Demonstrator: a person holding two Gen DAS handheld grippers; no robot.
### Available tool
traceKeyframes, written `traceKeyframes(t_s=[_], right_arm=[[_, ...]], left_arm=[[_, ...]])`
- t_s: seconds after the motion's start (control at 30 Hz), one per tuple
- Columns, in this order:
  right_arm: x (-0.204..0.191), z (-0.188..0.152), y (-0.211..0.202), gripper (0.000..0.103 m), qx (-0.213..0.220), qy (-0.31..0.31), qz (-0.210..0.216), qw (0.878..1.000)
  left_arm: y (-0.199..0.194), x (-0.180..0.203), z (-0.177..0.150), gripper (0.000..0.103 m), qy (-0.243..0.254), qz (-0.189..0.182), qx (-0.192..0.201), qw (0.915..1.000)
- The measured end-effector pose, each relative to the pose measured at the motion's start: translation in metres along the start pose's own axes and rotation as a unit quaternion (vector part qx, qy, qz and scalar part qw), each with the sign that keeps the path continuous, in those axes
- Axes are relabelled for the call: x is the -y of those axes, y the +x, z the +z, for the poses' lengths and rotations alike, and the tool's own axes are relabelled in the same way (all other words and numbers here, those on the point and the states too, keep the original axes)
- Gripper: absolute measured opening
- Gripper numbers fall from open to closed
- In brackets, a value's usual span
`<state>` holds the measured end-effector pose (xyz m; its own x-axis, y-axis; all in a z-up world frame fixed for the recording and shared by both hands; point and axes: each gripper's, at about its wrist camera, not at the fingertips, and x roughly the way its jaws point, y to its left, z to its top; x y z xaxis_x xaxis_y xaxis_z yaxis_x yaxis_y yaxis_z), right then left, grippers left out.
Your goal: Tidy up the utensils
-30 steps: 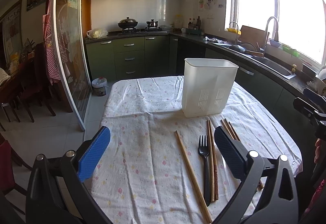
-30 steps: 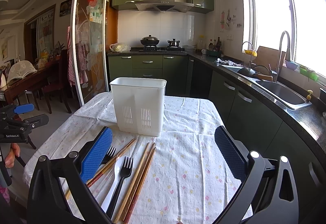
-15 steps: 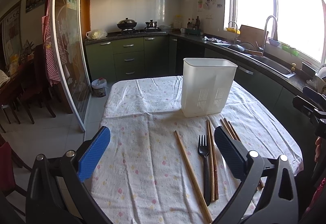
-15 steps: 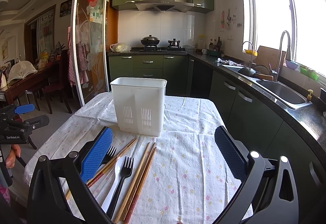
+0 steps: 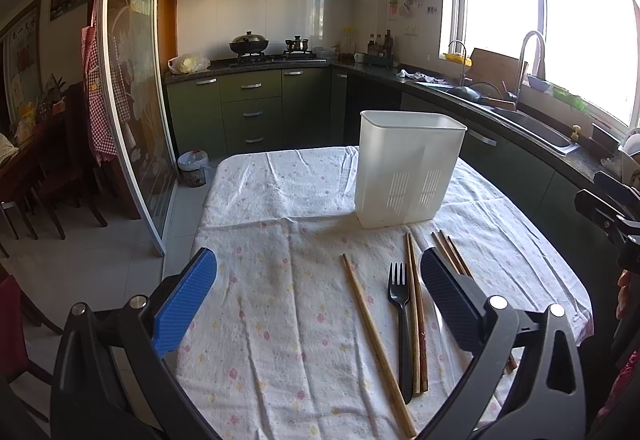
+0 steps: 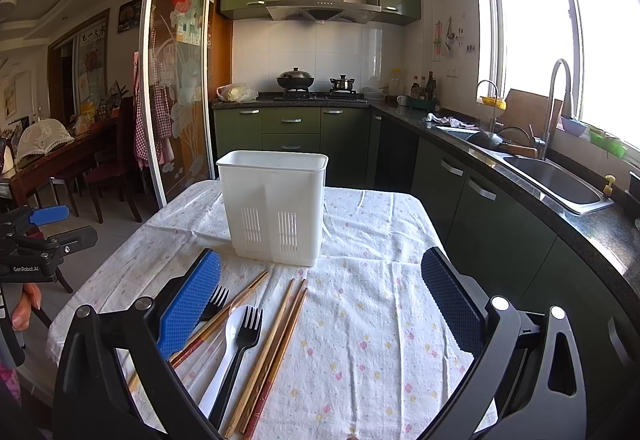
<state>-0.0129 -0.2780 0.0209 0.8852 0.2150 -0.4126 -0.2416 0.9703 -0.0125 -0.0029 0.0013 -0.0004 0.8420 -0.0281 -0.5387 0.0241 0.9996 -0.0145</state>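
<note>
A white plastic utensil holder (image 5: 408,168) (image 6: 274,206) stands upright on the cloth-covered table (image 5: 280,208). In front of it lie a black fork (image 5: 401,316) (image 6: 240,344), several wooden chopsticks (image 5: 372,328) (image 6: 276,340), a white spoon (image 6: 224,344) and a second black fork (image 6: 214,304). My left gripper (image 5: 316,292) hovers open above the table's near left side, holding nothing. My right gripper (image 6: 320,296) is open too, above the table to the right of the utensils, its left pad over part of the second fork.
Green kitchen cabinets (image 5: 256,108) and a stove with pots (image 5: 248,44) stand behind the table. A counter with a sink (image 6: 560,184) runs along the right. A glass sliding door (image 5: 132,100) and dining chairs are at the left.
The left wrist view has shifted very slightly; the holder sits a touch lower left. The right gripper and the utensils have not moved.
</note>
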Motion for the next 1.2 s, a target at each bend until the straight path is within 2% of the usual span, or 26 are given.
traceKeyframes(t_s=[1.03,1.2], right_arm=[[0.001,-0.001,-0.002,0.099,-0.002,0.000,0.000,1.000],[0.000,-0.003,0.000,0.099,-0.019,-0.007,0.010,1.000]], left_arm=[[0.006,0.006,-0.004,0.097,0.007,-0.003,-0.013,0.9999],[0.009,0.011,-0.004,0.097,0.008,-0.014,-0.036,0.9992]])
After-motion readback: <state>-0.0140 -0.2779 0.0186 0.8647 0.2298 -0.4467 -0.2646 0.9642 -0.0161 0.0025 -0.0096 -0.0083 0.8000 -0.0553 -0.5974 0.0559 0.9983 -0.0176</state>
